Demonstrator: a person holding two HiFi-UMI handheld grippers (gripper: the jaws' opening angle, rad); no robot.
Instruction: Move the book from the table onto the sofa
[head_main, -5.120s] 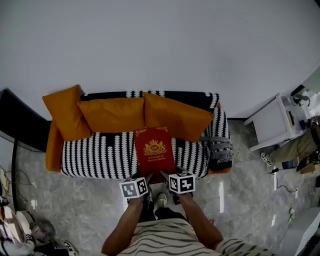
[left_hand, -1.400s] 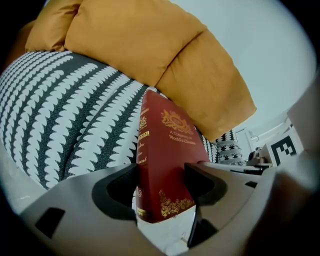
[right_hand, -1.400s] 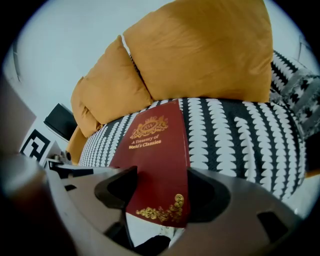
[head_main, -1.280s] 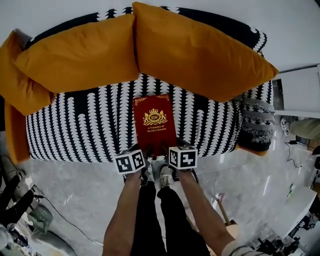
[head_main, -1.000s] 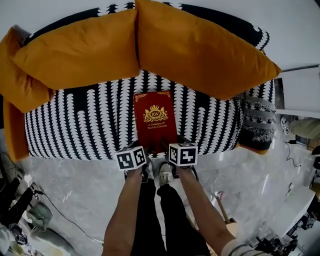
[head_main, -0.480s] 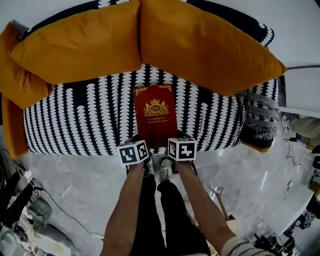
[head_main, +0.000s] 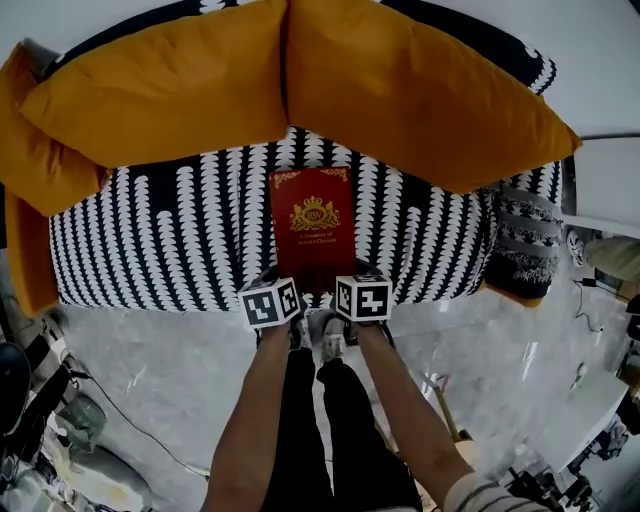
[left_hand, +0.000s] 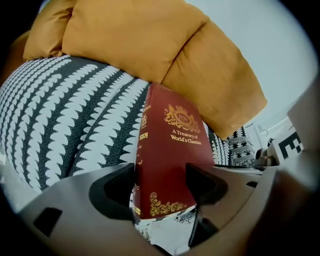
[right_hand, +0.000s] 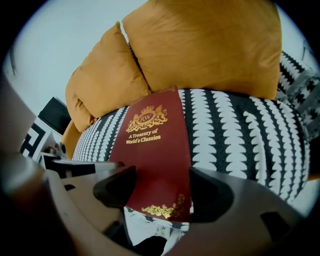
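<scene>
Item under inspection: red book (head_main: 313, 225) with a gold crest on the cover, title reading "A Treasury of World's Classics".

Location: on the seat of the black-and-white patterned sofa (head_main: 160, 240), about midway along the seat's front edge. The far end points toward the seam between the two large orange cushions (head_main: 170, 95) at the sofa's back edge. The near end projects just past the front edge, with grey marble floor (head_main: 150, 370) showing beneath it in both gripper views.

Left tool (left_hand: 160, 182): at the book's near left corner. Its jaws are closed against the book, one at the spine side and the other on the cover.

Right tool (right_hand: 162, 187): at the near right corner, with the book between its jaws. These have just been easing apart, yet both jaws meet the book in the right gripper view.

Both tools point steeply down, side by side and near each other.
</scene>
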